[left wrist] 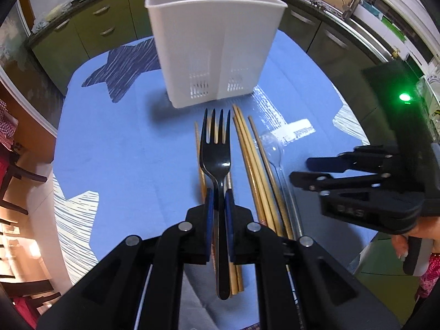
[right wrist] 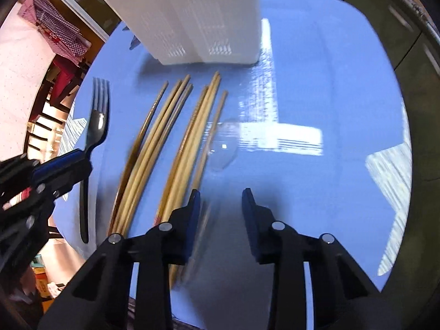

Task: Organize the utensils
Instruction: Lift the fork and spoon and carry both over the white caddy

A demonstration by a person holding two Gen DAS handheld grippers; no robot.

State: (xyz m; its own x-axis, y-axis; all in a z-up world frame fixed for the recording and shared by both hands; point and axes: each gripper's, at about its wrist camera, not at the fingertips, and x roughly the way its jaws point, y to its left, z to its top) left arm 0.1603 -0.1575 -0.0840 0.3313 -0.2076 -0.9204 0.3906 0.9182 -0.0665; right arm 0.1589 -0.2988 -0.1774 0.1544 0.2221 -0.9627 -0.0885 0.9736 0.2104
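1. Black fork [left wrist: 217, 148]: clamped by its handle between the blue pads of the left gripper [left wrist: 219, 202], tines pointing away from the camera toward the white caddy. In the right wrist view the fork [right wrist: 96, 126] appears at the left edge, raised above the cloth, with its handle end hanging free below the jaws.
2. Left gripper: closed on the fork's neck, jaws pressed against both sides of the handle. From the right wrist view it [right wrist: 79, 155] enters from the left border.
3. Wooden chopsticks [left wrist: 254, 165]: a loose bundle lying flat on the cloth, partly beneath the held fork and partly just to its right, tips directed toward the caddy. The right wrist view shows them [right wrist: 176, 143] fanned in two groups.
4. Clear plastic spoon [left wrist: 272, 148]: lying on the cloth just beside the rightmost chopstick; its bowl [right wrist: 223, 144] faces the caddy. The handle is hard to trace.
5. Right gripper [right wrist: 221, 203]: jaws spread apart and holding nothing, positioned over the near ends of the rightmost chopsticks and the spoon's handle. In the left wrist view it [left wrist: 298, 170] comes in from the right, with a green indicator light on its body.
6. White utensil caddy [left wrist: 217, 46]: upright on the far side of the cloth, two compartments visible, slotted vents near its base.
7. Blue tablecloth [left wrist: 123, 151]: covers the table, printed with dark and white star shapes.
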